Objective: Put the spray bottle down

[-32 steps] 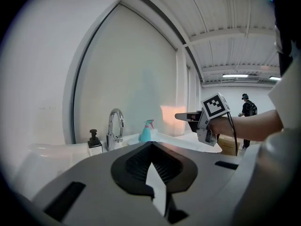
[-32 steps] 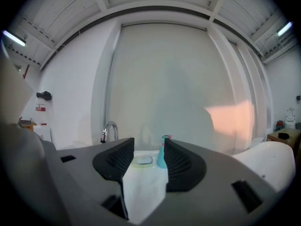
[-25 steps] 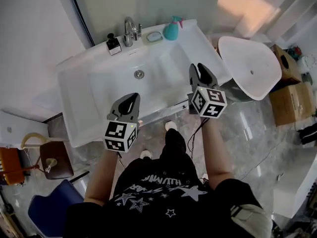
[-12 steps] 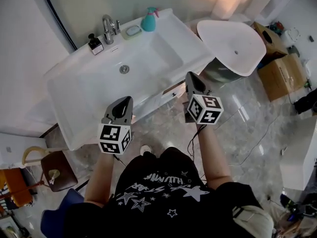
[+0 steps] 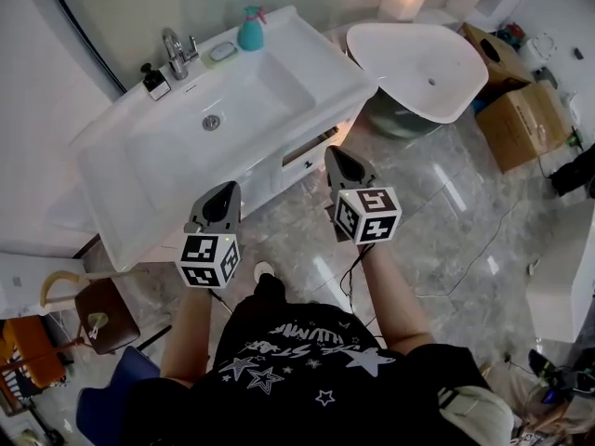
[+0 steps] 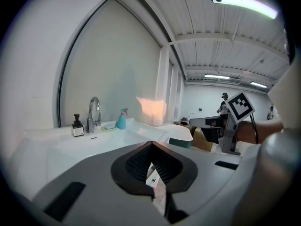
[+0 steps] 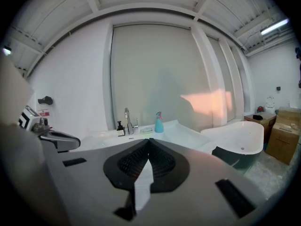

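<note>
The teal spray bottle (image 5: pixel 249 31) stands upright at the back edge of the white washbasin (image 5: pixel 327 74), right of the soap dish (image 5: pixel 222 52); it also shows as the small teal bottle (image 6: pixel 121 120) in the left gripper view and the bottle (image 7: pixel 159 124) in the right gripper view. Both grippers are well back from it, over the floor in front of the basin. My left gripper (image 5: pixel 227 188) is shut with nothing in it. My right gripper (image 5: pixel 332 150) is shut and empty too, its jaws meeting at the tip (image 7: pixel 148 139).
A chrome tap (image 5: pixel 176 48) and a dark soap dispenser (image 5: pixel 154 80) stand left of the bottle. A white bathtub (image 5: pixel 418 63) lies right of the basin, with cardboard boxes (image 5: pixel 525 119) beyond. A brown stool (image 5: pixel 100 312) stands at lower left on the glossy stone floor.
Both grippers have drawn back from over the basin to the floor in front of it. The right gripper's jaws have closed. The bottle stays on the basin's back edge.
</note>
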